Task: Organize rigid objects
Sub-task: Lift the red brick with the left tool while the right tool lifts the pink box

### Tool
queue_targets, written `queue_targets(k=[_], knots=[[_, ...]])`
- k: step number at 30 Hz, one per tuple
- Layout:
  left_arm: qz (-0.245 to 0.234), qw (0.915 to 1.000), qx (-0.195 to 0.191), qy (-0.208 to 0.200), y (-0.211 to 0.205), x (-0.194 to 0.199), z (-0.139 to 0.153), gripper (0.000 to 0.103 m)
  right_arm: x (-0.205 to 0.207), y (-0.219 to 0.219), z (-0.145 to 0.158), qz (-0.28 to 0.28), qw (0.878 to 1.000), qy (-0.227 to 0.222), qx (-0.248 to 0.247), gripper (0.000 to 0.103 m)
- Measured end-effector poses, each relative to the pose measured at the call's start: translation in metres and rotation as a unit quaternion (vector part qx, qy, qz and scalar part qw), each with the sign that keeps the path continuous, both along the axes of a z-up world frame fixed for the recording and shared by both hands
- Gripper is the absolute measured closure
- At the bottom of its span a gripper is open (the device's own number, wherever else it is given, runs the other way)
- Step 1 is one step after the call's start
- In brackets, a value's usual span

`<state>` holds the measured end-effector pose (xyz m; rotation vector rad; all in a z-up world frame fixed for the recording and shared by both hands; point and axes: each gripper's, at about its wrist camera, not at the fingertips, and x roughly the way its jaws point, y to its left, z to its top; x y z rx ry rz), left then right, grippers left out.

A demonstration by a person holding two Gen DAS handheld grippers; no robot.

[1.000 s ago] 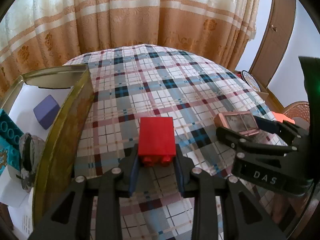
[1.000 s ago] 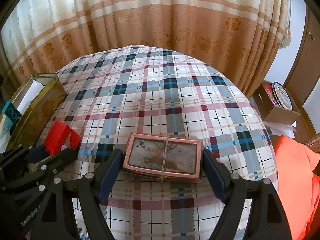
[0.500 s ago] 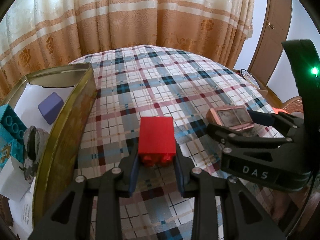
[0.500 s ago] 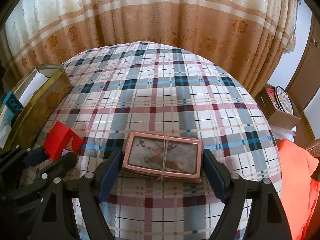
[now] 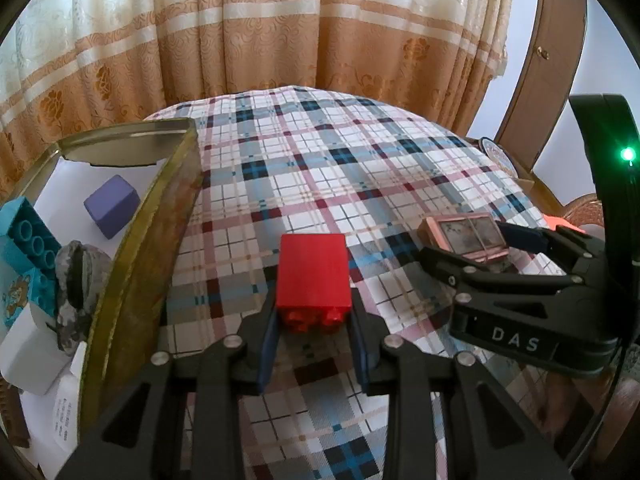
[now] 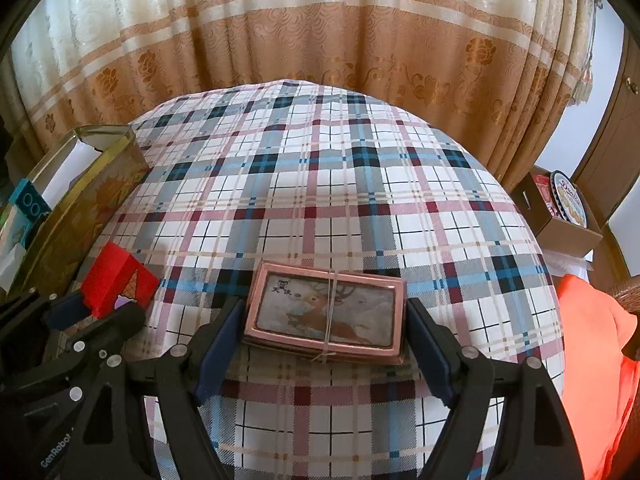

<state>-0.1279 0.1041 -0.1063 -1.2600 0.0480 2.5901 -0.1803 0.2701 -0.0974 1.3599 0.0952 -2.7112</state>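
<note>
My left gripper [image 5: 314, 340] is shut on a red toy brick [image 5: 313, 278], held above the plaid cloth [image 5: 320, 184]. The brick also shows in the right wrist view [image 6: 116, 280]. My right gripper [image 6: 326, 344] is shut on a pink card box with a deer picture [image 6: 326, 312], bound with a thin band; the box also shows in the left wrist view [image 5: 466, 236]. A gold tin [image 5: 160, 216] stands at the left, holding a purple cube [image 5: 112, 206], a teal brick [image 5: 28, 248] and a grey object [image 5: 76, 280].
The tin also shows in the right wrist view [image 6: 80, 208]. Orange-and-cream curtains [image 6: 320, 40] hang behind the table. A cardboard box with a round tin [image 6: 560, 216] sits at the right, beside orange fabric [image 6: 592, 340]. A wooden door [image 5: 536, 80] stands at the far right.
Both grippers have lifted with their objects still held. The left gripper has drawn slightly back from the tin; more of the tin's inside shows.
</note>
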Motion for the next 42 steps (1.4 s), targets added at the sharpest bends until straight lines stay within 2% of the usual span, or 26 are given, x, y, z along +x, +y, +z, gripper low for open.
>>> queue_targets(k=[17,42], knots=[[0.005,0.9999,-0.007,0.012,-0.005,0.006,0.006,0.073,0.013,-0.015,0.0,0.018,1.0,0.0,-0.001,0.022],[0.01,0.9996,-0.011,0.025,-0.015,0.028,0.012,0.073,0.023,-0.014,0.002,0.017,1.0,0.004,-0.013,0.022]])
